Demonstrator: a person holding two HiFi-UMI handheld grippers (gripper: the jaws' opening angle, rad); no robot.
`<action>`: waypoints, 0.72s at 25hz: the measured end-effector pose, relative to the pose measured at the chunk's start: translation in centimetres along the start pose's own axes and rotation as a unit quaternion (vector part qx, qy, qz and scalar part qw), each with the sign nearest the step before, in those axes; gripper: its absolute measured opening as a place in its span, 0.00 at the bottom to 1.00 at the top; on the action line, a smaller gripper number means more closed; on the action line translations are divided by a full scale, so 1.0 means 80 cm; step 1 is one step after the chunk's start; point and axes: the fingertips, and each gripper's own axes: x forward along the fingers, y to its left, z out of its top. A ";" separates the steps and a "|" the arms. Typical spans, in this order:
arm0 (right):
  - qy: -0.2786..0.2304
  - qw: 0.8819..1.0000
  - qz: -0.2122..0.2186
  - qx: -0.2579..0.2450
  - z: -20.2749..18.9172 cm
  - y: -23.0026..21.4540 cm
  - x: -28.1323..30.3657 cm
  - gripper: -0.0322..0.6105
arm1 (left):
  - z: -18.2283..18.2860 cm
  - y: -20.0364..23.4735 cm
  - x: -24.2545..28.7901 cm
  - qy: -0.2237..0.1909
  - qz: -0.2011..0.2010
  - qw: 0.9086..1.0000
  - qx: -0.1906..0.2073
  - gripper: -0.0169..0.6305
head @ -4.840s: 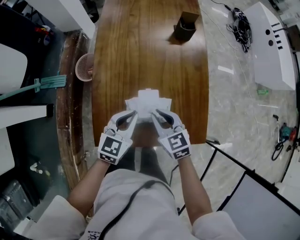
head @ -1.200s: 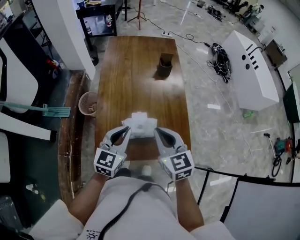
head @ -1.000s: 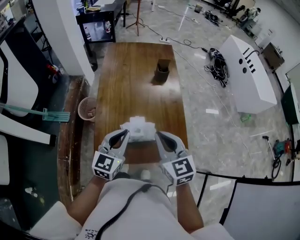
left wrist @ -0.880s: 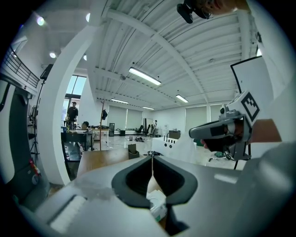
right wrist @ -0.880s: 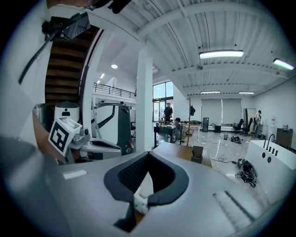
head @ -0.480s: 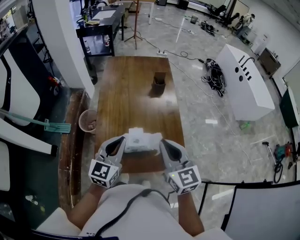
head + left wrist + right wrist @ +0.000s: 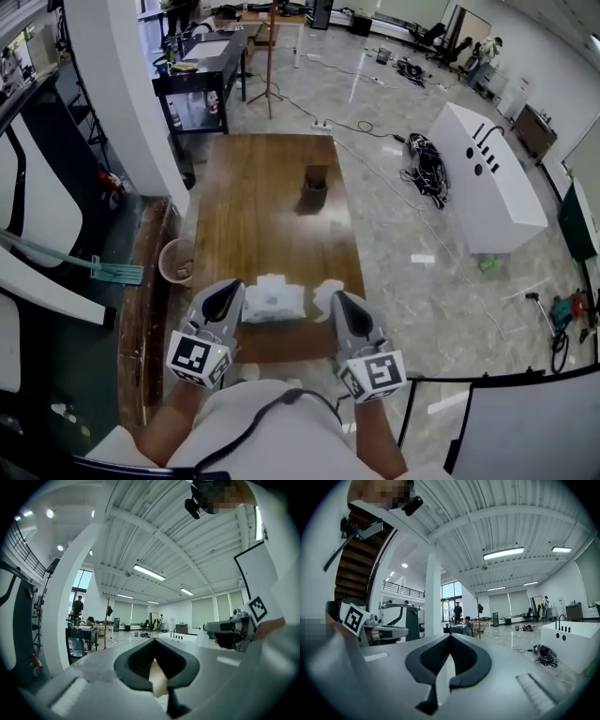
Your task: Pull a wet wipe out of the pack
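I count two claws: my left claw (image 7: 232,295) and my right claw (image 7: 337,302). There is one wooden counter (image 7: 262,187), and three things are on or over it: one wet wipe pack (image 7: 272,304), one pulled-out wet wipe (image 7: 327,295) and one dark container (image 7: 314,188). On the floor to its left I count one round basket (image 7: 176,262) and one green mop (image 7: 114,273). To its right I count one white cabinet (image 7: 487,178) and one tangle of black cables (image 7: 427,173). Beyond it is one black desk (image 7: 202,61). My left gripper view shows three people: one standing person (image 7: 77,605), one seated person (image 7: 89,620) and one distant person (image 7: 161,618).
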 end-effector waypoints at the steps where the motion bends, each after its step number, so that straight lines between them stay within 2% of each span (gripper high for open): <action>1: -0.002 1.000 -0.004 0.000 0.001 -0.002 -0.001 0.06 | 0.004 0.001 0.001 -0.003 0.000 1.000 0.001 0.03; 7: 0.003 1.000 -0.005 -0.004 -0.003 -0.002 0.000 0.06 | 0.011 0.006 0.001 -0.010 0.003 1.000 0.005 0.03; 18: 0.024 1.000 0.007 -0.002 -0.020 0.010 0.007 0.06 | -0.004 0.007 -0.005 0.001 0.002 1.000 -0.003 0.03</action>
